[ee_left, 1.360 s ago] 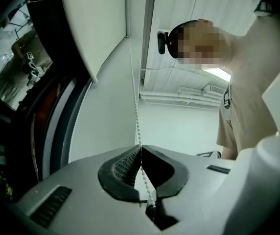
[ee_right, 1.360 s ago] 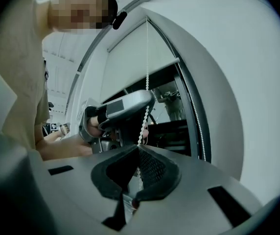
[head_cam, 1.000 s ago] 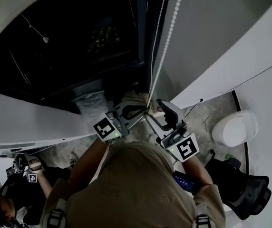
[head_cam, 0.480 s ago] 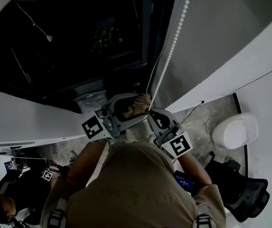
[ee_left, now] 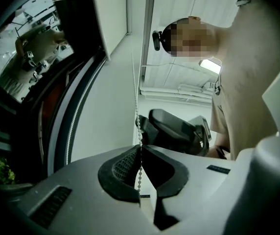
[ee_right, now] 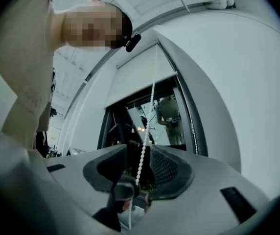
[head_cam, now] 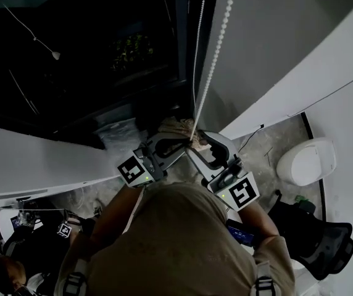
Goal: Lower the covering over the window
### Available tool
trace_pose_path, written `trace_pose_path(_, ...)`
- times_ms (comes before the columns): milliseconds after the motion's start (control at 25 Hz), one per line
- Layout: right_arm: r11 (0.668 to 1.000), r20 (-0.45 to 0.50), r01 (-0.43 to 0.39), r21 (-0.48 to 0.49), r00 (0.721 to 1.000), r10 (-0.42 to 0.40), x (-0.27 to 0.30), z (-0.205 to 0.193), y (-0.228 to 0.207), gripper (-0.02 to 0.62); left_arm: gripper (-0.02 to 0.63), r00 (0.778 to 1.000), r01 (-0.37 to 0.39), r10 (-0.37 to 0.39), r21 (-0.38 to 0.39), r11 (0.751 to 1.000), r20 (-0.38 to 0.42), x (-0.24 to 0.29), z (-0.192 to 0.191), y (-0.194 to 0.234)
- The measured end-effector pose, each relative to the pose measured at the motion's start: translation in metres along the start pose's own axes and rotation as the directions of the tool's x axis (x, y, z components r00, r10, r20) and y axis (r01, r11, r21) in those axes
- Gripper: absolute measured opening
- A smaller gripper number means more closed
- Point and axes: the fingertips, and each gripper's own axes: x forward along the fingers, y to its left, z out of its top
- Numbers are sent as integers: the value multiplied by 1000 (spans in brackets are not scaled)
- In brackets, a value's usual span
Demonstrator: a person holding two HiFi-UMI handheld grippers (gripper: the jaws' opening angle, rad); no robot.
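The head view looks steeply down past the person (head_cam: 170,239) onto the bead chain (head_cam: 216,42) and the dark window (head_cam: 102,54) from some way off. The left gripper view sits right at the chain (ee_left: 139,131), tilted slightly up and facing sideways toward the person's torso (ee_left: 243,82). The right gripper view is just as close to the chain (ee_right: 142,155) but faces up at the window (ee_right: 145,116) and roller blind (ee_right: 140,75), so all three views share the chain.

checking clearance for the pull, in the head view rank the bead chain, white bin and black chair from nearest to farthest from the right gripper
1. bead chain: runs between the jaws of the right gripper, which have just opened
2. white bin: on the floor to the right
3. black chair: lower right, farthest out
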Motion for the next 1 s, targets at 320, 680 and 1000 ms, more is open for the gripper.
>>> trace_pose_path(320,998,-65,50,39,997,-48,-4,-16,-3,11,164,988,109,-96,-104,989,118,-17,19,-12)
trace_pose_path(680,996,-108,-23,86,994,32,-15,-39,17,12,25,994,40,-44,43,998,96,17,71,0)
trace_pose_path(1000,1000,-78,-19,25,997,21,2,-6,8,88,25,998,-5,1,-52,999,-58,-4,-26,-27)
